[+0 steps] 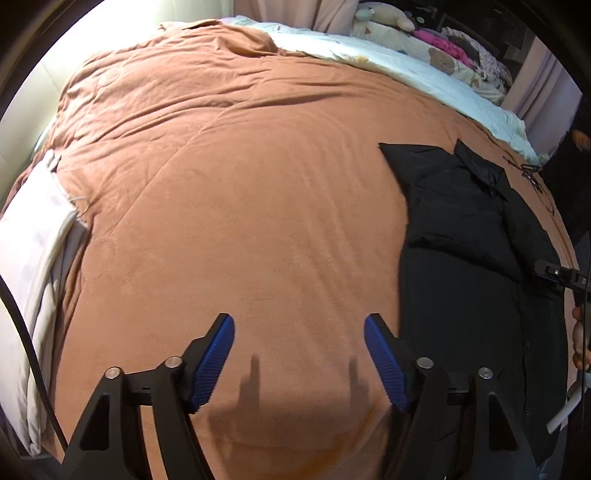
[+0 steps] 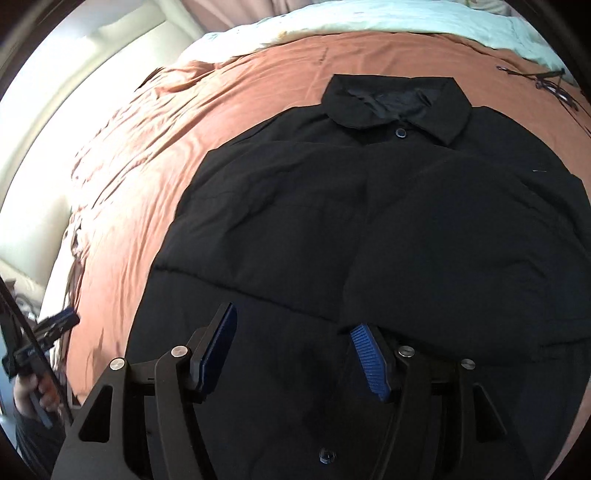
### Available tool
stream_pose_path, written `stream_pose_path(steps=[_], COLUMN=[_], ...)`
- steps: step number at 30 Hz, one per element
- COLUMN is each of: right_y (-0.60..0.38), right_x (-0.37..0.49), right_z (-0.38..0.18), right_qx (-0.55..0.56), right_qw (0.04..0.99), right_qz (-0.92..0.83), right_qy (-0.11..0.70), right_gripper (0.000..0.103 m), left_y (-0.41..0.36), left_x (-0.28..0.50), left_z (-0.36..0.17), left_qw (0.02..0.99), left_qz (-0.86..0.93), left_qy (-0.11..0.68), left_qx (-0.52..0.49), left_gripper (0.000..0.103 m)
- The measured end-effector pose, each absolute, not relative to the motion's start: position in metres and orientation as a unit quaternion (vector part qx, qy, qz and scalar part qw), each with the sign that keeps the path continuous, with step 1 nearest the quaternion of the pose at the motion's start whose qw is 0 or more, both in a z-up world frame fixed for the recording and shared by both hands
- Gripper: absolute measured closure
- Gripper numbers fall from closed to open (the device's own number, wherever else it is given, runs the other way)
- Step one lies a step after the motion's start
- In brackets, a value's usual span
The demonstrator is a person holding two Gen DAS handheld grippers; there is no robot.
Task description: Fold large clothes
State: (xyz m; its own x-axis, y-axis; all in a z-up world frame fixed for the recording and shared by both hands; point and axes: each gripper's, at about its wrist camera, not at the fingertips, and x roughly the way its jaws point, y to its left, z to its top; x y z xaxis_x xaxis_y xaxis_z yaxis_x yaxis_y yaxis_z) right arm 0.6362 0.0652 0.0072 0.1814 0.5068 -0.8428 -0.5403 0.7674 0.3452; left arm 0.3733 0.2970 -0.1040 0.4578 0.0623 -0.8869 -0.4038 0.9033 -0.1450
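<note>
1. Left wrist view, bottom of frame: the left tongs, black-armed with blue ribbed pads, stand wide apart and grip nothing; their shadow falls on the rust-brown plush bedspread just below them.
2. Right wrist view, bottom of frame: the right tongs, of the same build, are likewise spread and empty, hovering over the lower body of the black collared padded jacket.
3. Task item: the jacket lies flat on the bedspread, collar toward the top of the frame, both sleeves folded across the chest; in the left wrist view it occupies the right side of the frame.
4. Left wrist view, left edge: a pale grey folded cloth rests at the bed's border.
5. Top of frame: a light cream printed quilt adjoins the far edge of the bedspread, with soft toys beyond it.
</note>
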Motion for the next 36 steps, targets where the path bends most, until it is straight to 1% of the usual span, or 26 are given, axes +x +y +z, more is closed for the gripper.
stream_pose_path(steps=[4, 8, 11, 16, 21, 23, 27, 29, 31, 32, 34, 36], right_y=[0.029, -0.044, -0.084, -0.148, -0.198, -0.215, -0.220, -0.211, -0.216, -0.219, -0.231, -0.242], right_x=[0.624, 0.617, 0.606, 0.617, 0.620, 0.619, 0.634, 0.634, 0.637, 0.638, 0.637, 0.635], right_z=[0.022, 0.038, 0.041, 0.042, 0.039, 0.033, 0.020, 0.004, -0.011, -0.017, -0.029, -0.035], right_qx=[-0.014, -0.004, 0.001, 0.020, 0.040, 0.048, 0.060, 0.060, 0.063, 0.065, 0.072, 0.091], right_qw=[0.770, 0.788, 0.801, 0.812, 0.820, 0.822, 0.826, 0.827, 0.822, 0.819, 0.813, 0.813], right_qz=[0.355, 0.333, 0.301, 0.247, 0.206, 0.191, 0.177, 0.173, 0.171, 0.169, 0.166, 0.180], right_qy=[0.530, 0.517, 0.517, 0.528, 0.533, 0.534, 0.532, 0.532, 0.540, 0.544, 0.553, 0.547], right_gripper=[0.042, 0.042, 0.042, 0.042, 0.042, 0.042, 0.042, 0.042, 0.050, 0.051, 0.059, 0.062], left_y=[0.273, 0.238, 0.203, 0.152, 0.098, 0.078, 0.035, 0.013, -0.009, -0.023, -0.041, -0.061], left_x=[0.391, 0.416, 0.440, 0.474, 0.510, 0.522, 0.547, 0.557, 0.569, 0.575, 0.584, 0.594], left_z=[-0.099, -0.092, -0.088, -0.086, -0.085, -0.086, -0.089, -0.090, -0.090, -0.091, -0.093, -0.097], left_qw=[0.841, 0.847, 0.851, 0.851, 0.849, 0.848, 0.847, 0.847, 0.846, 0.845, 0.844, 0.841], left_qz=[0.121, 0.097, 0.072, 0.039, 0.010, 0.002, -0.015, -0.023, -0.036, -0.044, -0.054, -0.064], left_qy=[0.503, 0.505, 0.507, 0.516, 0.526, 0.529, 0.532, 0.531, 0.531, 0.531, 0.531, 0.535], left_qx=[-0.155, -0.137, -0.116, -0.086, -0.047, -0.030, 0.000, 0.014, 0.026, 0.036, 0.048, 0.053], left_gripper=[0.027, 0.027, 0.027, 0.026, 0.023, 0.020, 0.020, 0.020, 0.020, 0.020, 0.020, 0.020])
